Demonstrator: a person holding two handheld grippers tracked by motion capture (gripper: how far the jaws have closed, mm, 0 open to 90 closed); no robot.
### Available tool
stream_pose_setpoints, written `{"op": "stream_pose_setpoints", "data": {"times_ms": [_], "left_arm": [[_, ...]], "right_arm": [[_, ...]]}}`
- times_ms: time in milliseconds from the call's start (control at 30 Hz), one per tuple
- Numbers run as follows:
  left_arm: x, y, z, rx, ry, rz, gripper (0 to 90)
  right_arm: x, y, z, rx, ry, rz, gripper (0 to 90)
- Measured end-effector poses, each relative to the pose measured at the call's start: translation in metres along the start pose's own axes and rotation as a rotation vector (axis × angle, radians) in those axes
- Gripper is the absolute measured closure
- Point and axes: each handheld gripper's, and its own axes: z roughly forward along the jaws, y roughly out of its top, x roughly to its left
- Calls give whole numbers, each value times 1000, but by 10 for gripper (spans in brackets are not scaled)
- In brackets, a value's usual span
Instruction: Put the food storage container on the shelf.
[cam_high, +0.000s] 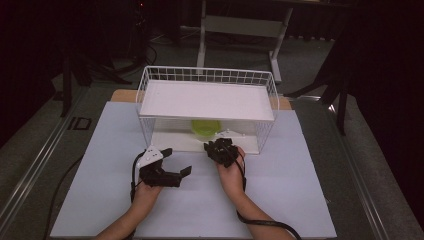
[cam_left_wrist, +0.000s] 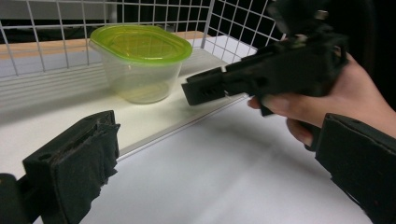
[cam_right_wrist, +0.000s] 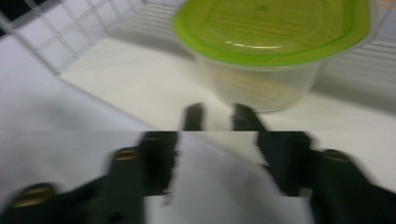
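White wire rack (cam_high: 207, 77) stands at the far middle of the pale surface (cam_high: 280, 195), with a solid white upper shelf (cam_high: 207, 100) and a white lower shelf (cam_high: 172, 141) open toward the person.

Clear plastic container (cam_high: 205, 129) with a lime-green lid (cam_left_wrist: 140, 43) sits on the lower shelf, upright, lid on, roughly mid-width and set back from the shelf's front edge. In the left gripper view the tub (cam_left_wrist: 142, 77) looks empty or nearly so; hard to tell through the plastic.

Left tongs (cam_high: 176, 162) held in the left hand (cam_high: 146, 192) over the surface, in front of the rack's left half, pointing right and slightly forward. Jaws spread wide, released, nothing between them. The left gripper view has one pad (cam_left_wrist: 74, 170) at lower left and the other at the right edge, well apart.

Right tongs (cam_high: 220, 145) held in the right hand (cam_high: 231, 175), tips at the front edge of the lower shelf, aimed at the container and near it, not touching. The right gripper view is motion-blurred with a horizontal tear; jaws appear parted by a gap, empty, container (cam_right_wrist: 266, 56) just beyond the tips. In the left gripper view the right tongs (cam_left_wrist: 205, 86) reach over the shelf edge beside the tub.

Black cable (cam_high: 265, 224) trails from the right wrist toward the near edge.
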Motion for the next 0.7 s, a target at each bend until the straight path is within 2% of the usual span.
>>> {"op": "stream_pose_setpoints", "data": {"times_ms": [33, 67, 100, 133, 200, 267, 333, 467, 567, 600, 700], "left_arm": [[0, 0, 0, 10, 3, 14, 3], [-1, 1, 0, 15, 11, 23, 3], [-1, 1, 0, 13, 7, 24, 3], [-2, 2, -1, 8, 4, 25, 3], [-3, 4, -2, 10, -6, 32, 3], [-5, 5, -4, 3, -17, 39, 3], [-6, 6, -6, 3, -36, 34, 3], [-7, 6, -10, 9, -49, 36, 3], [-7, 4, -12, 23, -48, 41, 3], [-6, 3, -15, 29, -50, 29, 3], [-6, 2, -20, 19, -58, 24, 3]], "right_arm": [[6, -5, -8, -7, 22, -50, 413], [7, -7, -13, -17, 20, -60, 332], [8, -9, -16, -22, 21, -60, 264], [8, -11, -20, -17, 41, -66, 231], [9, -14, -26, -32, 40, -94, 163], [9, -16, -34, -59, 61, -118, 149], [10, -18, -40, -70, 52, -150, 138], [5, -20, -53, -97, 90, -115, 139], [5, -21, -59, -107, 90, -136, 143], [4, -21, -62, -108, 95, -148, 143], [-2, -26, -78, -128, 109, -155, 143]]}}
